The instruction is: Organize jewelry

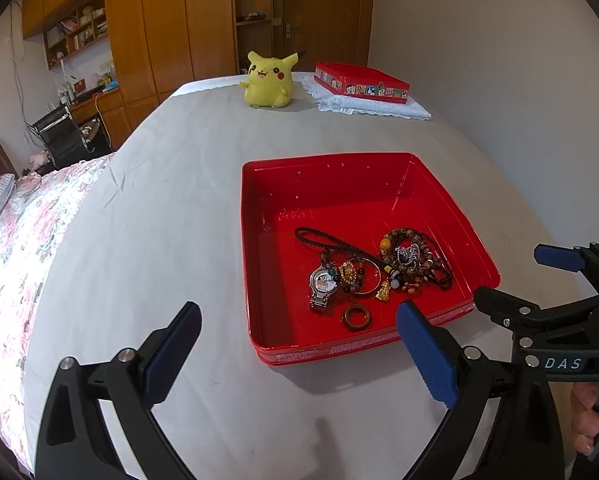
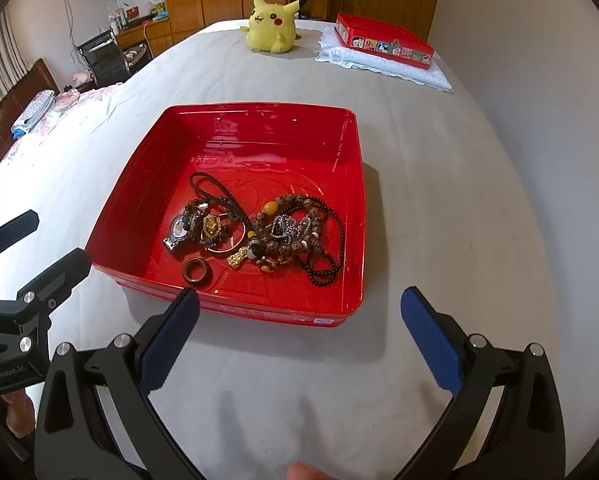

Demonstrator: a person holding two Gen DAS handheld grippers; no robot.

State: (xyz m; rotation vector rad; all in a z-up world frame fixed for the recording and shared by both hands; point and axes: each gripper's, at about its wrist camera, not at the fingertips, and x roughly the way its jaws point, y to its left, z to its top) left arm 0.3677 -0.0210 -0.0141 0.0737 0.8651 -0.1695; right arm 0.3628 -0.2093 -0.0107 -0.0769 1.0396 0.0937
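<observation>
A red tray (image 1: 259,240) (image 2: 139,184) lies on the grey bed sheet and holds a heap of jewelry: a silver watch (image 1: 322,286) (image 2: 177,232), a brown ring (image 1: 356,317) (image 2: 195,271), a gold pendant (image 1: 384,292) (image 2: 237,258), a black cord necklace (image 1: 319,238) (image 2: 211,188) and beaded bracelets (image 1: 413,260) (image 2: 295,232). My left gripper (image 1: 299,332) hovers open just short of the tray's near edge. My right gripper (image 2: 299,316) is open too, at the tray's near right corner, and also appears as the right gripper (image 1: 547,280). Nothing is held.
A yellow plush toy (image 1: 268,80) (image 2: 273,26) sits at the far end of the bed. Beside it a red decorated tin (image 1: 361,82) (image 2: 383,42) rests on a white lace cloth (image 1: 373,106) (image 2: 383,66). A floral quilt (image 1: 15,248) covers the left side.
</observation>
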